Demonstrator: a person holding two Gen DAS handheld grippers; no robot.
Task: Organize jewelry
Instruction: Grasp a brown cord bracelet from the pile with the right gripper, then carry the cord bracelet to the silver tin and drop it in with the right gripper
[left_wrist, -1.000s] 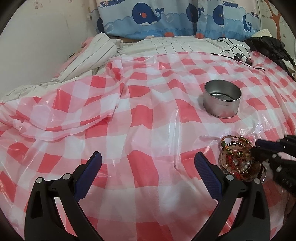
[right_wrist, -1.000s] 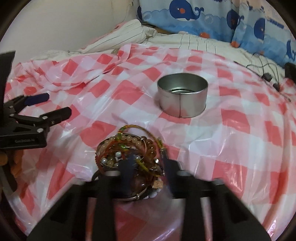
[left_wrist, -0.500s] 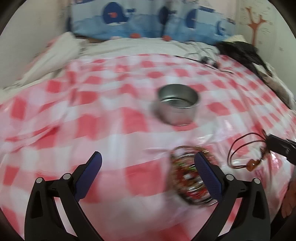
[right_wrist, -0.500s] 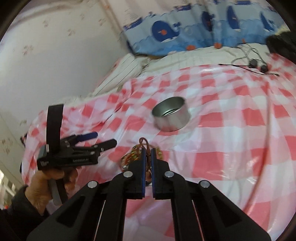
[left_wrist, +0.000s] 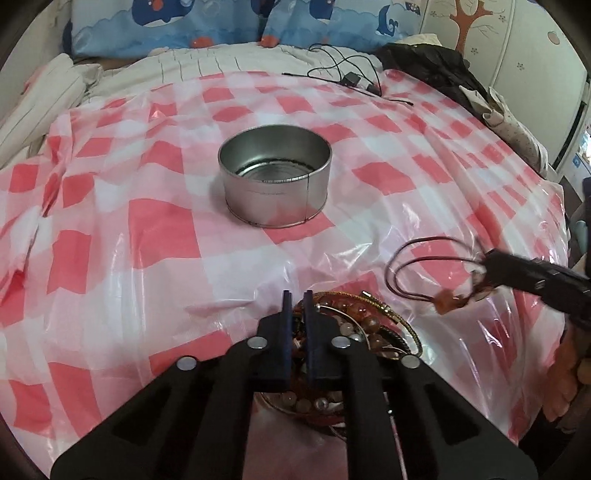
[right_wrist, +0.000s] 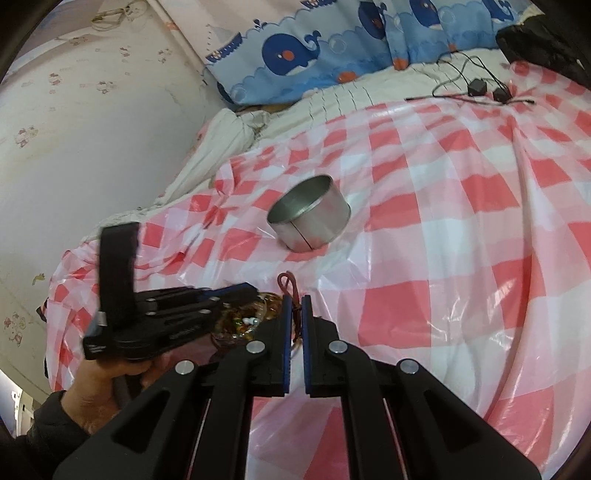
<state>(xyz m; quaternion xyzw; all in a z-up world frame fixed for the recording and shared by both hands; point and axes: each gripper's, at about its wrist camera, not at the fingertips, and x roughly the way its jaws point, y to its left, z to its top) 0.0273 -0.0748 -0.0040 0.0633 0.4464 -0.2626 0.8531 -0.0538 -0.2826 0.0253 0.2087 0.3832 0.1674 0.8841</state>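
Shiny metal tin (left_wrist: 275, 184), glossy plastic sheet (left_wrist: 147, 258) — beaded bracelets (left_wrist: 365, 325)

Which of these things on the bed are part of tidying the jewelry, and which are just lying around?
Part of the job:
- bracelet pile
- cord necklace, held by the right gripper
- metal tin
- left gripper

Just lying about:
- black cables
- whale pillows
- black garment

R hand-held gripper (right_wrist: 294, 301) clamps cord bracelet (right_wrist: 289, 286); tin (right_wrist: 314, 221) beyond.
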